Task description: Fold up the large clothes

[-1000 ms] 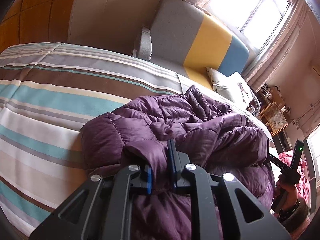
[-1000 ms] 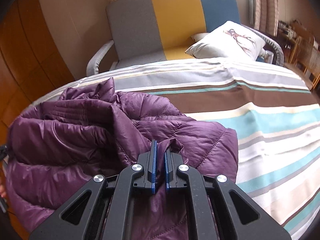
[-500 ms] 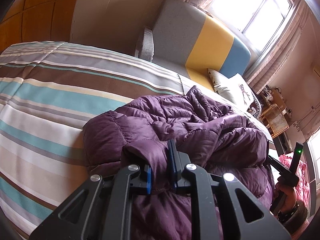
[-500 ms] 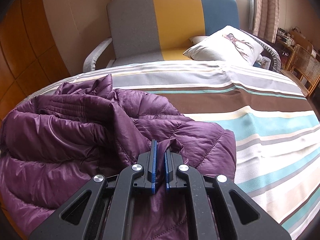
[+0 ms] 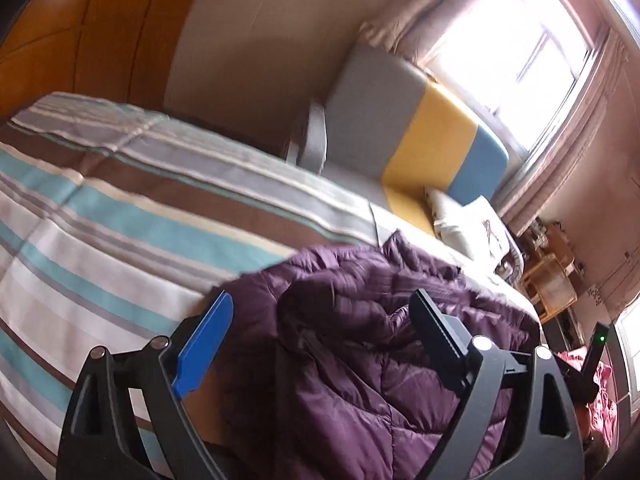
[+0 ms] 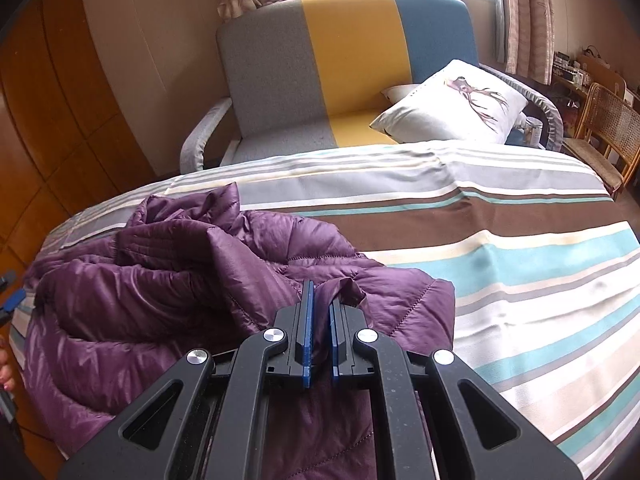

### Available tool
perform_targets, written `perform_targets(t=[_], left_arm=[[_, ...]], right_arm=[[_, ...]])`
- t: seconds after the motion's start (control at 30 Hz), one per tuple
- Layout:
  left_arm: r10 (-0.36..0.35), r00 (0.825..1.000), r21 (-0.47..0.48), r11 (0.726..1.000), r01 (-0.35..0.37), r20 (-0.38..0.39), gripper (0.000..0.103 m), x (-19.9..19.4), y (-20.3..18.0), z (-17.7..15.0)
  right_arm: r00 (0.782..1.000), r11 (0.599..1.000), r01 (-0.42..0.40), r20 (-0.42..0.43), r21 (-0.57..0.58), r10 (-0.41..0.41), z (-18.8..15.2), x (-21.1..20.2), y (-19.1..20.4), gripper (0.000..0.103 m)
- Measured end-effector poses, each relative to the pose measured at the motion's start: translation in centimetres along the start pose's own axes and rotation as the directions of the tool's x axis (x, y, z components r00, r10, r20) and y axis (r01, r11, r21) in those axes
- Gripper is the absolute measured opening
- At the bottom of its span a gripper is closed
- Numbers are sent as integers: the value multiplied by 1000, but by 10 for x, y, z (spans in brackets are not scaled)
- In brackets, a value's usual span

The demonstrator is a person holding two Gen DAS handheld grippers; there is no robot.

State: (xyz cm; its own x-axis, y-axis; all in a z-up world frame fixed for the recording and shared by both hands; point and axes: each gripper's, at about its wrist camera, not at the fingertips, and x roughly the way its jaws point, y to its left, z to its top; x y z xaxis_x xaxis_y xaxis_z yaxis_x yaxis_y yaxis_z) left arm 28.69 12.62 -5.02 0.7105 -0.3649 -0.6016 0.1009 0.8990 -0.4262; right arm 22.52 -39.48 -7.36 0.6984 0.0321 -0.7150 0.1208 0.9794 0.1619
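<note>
Striped bed cover in brown, teal, grey and white spans both views, with a grey-yellow-blue chair and a deer-print pillow behind it under a bright window. Purple quilted jacket lies crumpled on the bed near its front edge; right gripper has its jaws closed on a fold of the jacket's edge. Left gripper has its jaws spread wide with the jacket lying between and below the fingers, neither finger pinching it; left view is motion-blurred.
</note>
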Motion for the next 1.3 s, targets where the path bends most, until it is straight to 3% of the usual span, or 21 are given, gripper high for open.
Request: perform_targets(t=[0.13, 0.2, 0.3, 0.4, 0.63, 0.83, 1.03, 1.3], left_arm=[[52, 999, 18, 998, -52, 0, 89, -11, 2, -1], [60, 998, 53, 997, -60, 8, 90, -15, -3, -8], [35, 999, 81, 996, -34, -2, 90, -18, -10, -22], [8, 1000, 89, 996, -6, -20, 90, -17, -16, -38], [-20, 998, 81, 996, 25, -58, 90, -11, -22, -60], [-20, 998, 75, 997, 25, -63, 90, -14, -27, -63], [-21, 998, 98, 995, 27, -67, 90, -15, -35, -63], [-21, 997, 116, 993, 29, -73, 90, -17, -43, -63]], right_arm=[[989, 977, -150, 13, 152, 150, 3, -6, -22, 19], [963, 928, -267, 42, 258, 266, 2, -7, -39, 23], [879, 776, -469, 131, 423, 459, -8, -6, -66, 23], [829, 686, -542, 176, 486, 530, -14, -6, -78, 23], [814, 673, -556, 155, 487, 560, -16, -5, -72, 23], [830, 699, -534, 136, 477, 541, -15, -2, -64, 23], [860, 752, -489, 103, 442, 499, -10, -2, -59, 23], [861, 762, -489, 99, 424, 498, -5, -3, -55, 23]])
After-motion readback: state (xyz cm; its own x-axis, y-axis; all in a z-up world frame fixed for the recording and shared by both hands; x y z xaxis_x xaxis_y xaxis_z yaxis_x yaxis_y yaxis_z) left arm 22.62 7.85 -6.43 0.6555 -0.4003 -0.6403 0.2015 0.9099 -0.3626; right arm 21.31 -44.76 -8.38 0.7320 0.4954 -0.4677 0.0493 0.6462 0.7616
